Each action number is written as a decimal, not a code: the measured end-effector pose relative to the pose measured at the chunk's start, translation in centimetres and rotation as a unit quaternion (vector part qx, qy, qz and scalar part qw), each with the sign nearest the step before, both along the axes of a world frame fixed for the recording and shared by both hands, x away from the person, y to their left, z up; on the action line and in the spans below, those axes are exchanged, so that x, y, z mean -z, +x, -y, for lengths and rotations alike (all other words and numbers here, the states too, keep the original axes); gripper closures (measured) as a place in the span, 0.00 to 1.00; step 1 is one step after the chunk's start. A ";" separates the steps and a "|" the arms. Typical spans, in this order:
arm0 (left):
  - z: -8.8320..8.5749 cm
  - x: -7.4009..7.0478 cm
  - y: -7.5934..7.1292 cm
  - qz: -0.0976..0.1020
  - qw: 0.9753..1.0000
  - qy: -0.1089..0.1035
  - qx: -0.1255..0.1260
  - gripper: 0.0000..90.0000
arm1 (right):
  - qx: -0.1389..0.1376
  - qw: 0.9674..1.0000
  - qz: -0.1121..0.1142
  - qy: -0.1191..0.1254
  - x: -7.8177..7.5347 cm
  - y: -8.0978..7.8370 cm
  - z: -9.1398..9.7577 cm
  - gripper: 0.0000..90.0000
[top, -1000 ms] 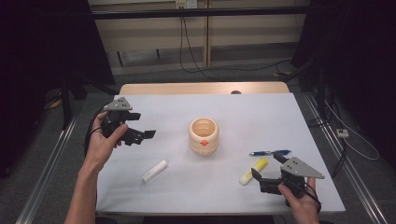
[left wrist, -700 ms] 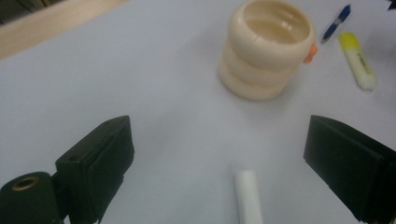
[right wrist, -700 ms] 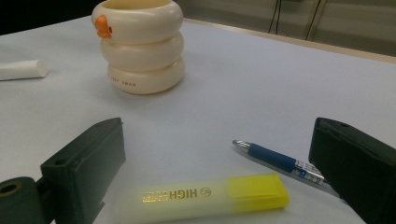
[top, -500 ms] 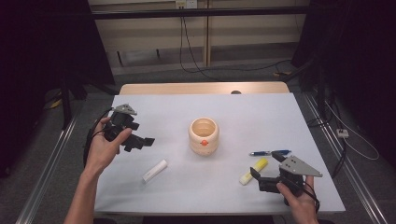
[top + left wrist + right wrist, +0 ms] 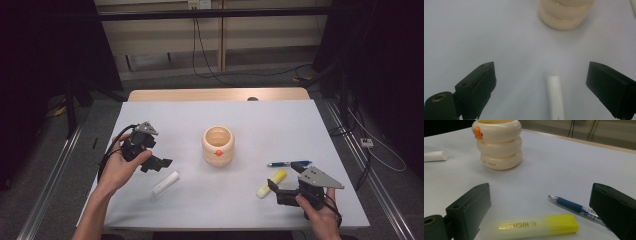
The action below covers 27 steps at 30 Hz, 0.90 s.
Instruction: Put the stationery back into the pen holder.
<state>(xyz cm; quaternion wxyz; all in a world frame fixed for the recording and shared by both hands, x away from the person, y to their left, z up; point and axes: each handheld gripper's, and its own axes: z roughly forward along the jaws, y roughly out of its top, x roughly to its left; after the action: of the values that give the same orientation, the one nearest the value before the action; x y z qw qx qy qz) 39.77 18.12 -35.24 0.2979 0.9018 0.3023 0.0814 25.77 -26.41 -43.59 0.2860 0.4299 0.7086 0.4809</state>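
A cream ringed cup (image 5: 218, 145) with an orange spot stands at the table's middle. A white cylinder (image 5: 165, 182) lies to its front left. My left gripper (image 5: 159, 164) hovers just above and behind that cylinder, tilted down. In the left gripper view its jaws stand open, with the white cylinder (image 5: 555, 97) on the table between them and the cup (image 5: 565, 12) beyond. My right gripper (image 5: 278, 192) rests low at the front right, open (image 5: 539, 197). A yellow highlighter (image 5: 536, 226) lies between its jaws, untouched, with a blue pen (image 5: 574, 207) just behind it.
The table is covered by a white sheet (image 5: 260, 120) with a wooden strip (image 5: 215, 95) at its far edge. In the high view the highlighter (image 5: 271, 183) and the pen (image 5: 288, 163) lie close together at the front right. Dark floor, rails and cables surround the table.
My left gripper has come nearer and lower, tipping down over the white cylinder. The right gripper and all the objects have stayed put.
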 end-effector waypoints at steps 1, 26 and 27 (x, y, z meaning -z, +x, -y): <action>0.0 0.3 0.1 -0.003 1.000 0.004 -0.006 0.10 | -0.001 1.000 -0.001 0.000 0.0 0.0 0.0 0.04; 2.3 5.1 0.5 -0.107 0.990 0.092 0.000 0.21 | -0.010 1.000 -0.005 -0.005 0.1 0.0 -0.1 0.04; 2.4 5.1 0.4 -0.108 0.990 0.094 -0.003 0.23 | -0.010 1.000 -0.005 -0.006 0.1 0.0 -0.1 0.04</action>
<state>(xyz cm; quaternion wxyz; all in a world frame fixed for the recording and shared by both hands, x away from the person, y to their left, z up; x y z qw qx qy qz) 40.22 15.70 -40.38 0.1770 0.9286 0.3260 0.0128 25.74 -26.26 -43.68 0.2802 0.4232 0.7171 0.4777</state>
